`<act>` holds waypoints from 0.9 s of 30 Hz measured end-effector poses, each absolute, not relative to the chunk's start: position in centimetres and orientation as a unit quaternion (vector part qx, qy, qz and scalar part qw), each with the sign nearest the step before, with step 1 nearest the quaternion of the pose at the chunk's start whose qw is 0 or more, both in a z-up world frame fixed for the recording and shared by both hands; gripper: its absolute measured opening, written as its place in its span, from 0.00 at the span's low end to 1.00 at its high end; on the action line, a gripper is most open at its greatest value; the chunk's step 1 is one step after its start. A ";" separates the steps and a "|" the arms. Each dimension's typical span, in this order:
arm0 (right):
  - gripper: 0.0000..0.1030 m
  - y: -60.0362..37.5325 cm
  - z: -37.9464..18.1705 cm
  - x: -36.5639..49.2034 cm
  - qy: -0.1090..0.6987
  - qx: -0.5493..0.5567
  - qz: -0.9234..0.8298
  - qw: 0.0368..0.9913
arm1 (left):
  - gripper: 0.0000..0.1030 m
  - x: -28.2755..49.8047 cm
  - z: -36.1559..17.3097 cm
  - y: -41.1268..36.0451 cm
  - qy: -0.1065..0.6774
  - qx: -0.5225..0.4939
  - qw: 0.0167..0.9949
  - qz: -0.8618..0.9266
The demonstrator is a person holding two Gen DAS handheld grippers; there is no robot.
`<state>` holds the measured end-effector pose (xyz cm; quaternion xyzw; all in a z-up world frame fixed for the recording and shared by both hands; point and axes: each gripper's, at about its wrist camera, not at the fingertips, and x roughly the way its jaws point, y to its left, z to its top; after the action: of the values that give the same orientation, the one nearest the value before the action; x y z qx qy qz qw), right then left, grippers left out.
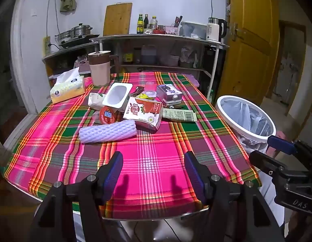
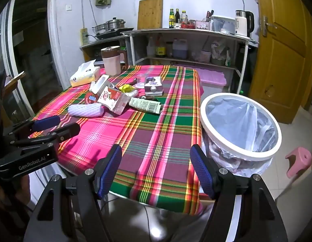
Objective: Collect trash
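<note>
Left wrist view: left gripper (image 1: 153, 173) spread wide, empty, above the near cloth (image 1: 156, 161). Right gripper (image 2: 156, 169) likewise spread and empty, near the table's corner by the bin (image 2: 240, 125). Trash sits mid-table, well apart from both: foam sleeve (image 1: 107, 131) nearest, carton (image 1: 143, 112) touching it, white tub (image 1: 118, 95) behind. Bin lined, beside the table's right edge. Advice: take the foam sleeve first, approach across its narrow width, close gently, avoid dragging the cloth.
</note>
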<state>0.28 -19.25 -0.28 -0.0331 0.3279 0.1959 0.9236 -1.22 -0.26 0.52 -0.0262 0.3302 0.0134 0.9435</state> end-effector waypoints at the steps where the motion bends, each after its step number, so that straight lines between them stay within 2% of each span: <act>1: 0.68 -19.3 -0.3 0.3 0.328 -0.033 0.196 0.924 | 0.61 -1.2 0.5 -0.3 0.330 -0.026 0.943 0.013; 27: 0.68 -19.2 -0.4 0.3 0.333 -0.034 0.196 0.922 | 0.61 -1.3 0.5 -0.2 0.333 -0.029 0.942 0.012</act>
<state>0.26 -19.25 -0.42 -0.0337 0.3329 0.1961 0.9217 -1.30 -0.24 0.47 -0.0293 0.3328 0.0118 0.9425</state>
